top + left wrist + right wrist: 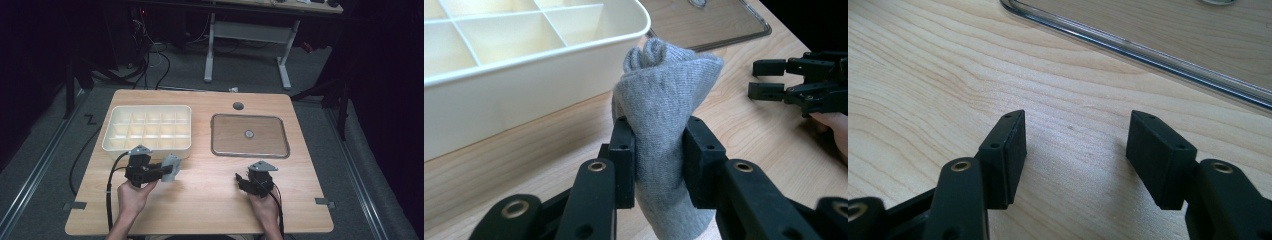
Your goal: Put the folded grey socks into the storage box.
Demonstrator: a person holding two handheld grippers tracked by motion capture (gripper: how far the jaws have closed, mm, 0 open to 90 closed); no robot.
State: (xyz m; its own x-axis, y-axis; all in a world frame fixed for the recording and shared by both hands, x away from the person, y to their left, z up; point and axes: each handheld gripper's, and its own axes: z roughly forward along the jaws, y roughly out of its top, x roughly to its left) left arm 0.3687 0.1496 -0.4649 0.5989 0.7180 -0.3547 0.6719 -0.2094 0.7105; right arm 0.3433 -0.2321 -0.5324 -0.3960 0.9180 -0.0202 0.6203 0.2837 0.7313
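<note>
The rolled grey sock [664, 120] runs off the bottom edge in the left gripper view, pinched tight in the left gripper [659, 160] fingers, just at 5 o'clock of the white divided box [148, 127], compartments all bare. Clear lid [250, 135] lies flat at 3 o'clock. Right gripper [1075, 150] fingers gape over bare worktop [923, 75].

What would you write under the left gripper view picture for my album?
The left tool squeezes a rolled grey sock beside a white divided box on the wooden table.
</note>
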